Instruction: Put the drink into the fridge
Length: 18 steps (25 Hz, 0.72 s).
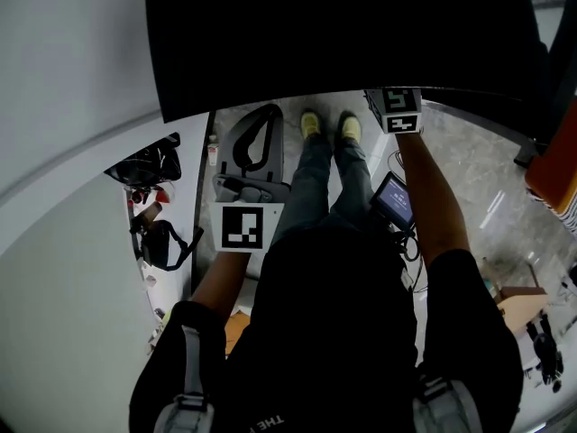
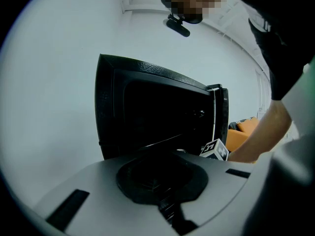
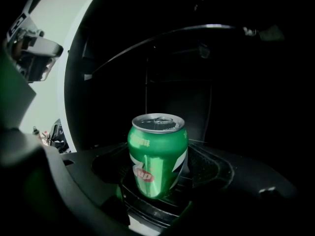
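One green can [image 3: 157, 156] clamped upright in right gripper [image 3: 158, 203], inside dark fridge [image 1: 343, 34]; left gripper [image 1: 256, 141] closed on nothing, outside, facing the fridge

On the green can [image 3: 157, 156], low in the middle of the right gripper view, the white letters "up" stood on a red spot. A row of pale characters under its rim was too small to read. At the bottom edge of the head view, the black shirt [image 1: 343, 332] bore upside-down white letters, "THE".
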Motion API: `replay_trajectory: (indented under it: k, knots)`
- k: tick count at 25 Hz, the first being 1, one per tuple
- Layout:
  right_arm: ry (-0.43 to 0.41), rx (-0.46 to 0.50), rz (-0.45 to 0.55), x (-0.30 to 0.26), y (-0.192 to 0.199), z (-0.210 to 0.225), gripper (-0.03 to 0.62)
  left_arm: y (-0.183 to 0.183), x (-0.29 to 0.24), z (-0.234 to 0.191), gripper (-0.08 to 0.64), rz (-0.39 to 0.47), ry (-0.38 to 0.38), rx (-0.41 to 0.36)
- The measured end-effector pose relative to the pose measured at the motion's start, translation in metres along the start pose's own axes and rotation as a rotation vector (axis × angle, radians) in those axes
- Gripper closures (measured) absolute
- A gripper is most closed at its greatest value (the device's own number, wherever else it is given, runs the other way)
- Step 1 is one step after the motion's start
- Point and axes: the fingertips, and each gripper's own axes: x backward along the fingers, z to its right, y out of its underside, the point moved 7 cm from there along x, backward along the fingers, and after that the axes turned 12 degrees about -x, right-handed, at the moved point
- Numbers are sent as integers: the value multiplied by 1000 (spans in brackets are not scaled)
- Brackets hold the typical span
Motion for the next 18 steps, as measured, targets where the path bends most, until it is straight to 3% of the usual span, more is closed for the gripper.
replay_trajectory:
  k: [10,18]
  knots:
    - [47,-65,-39,17,-7,-7,253,-2,5,-8,548,6,25,-27]
    - [147,-39,-77,34,-4,-7,255,-5,5,-7,548,17,46,-38]
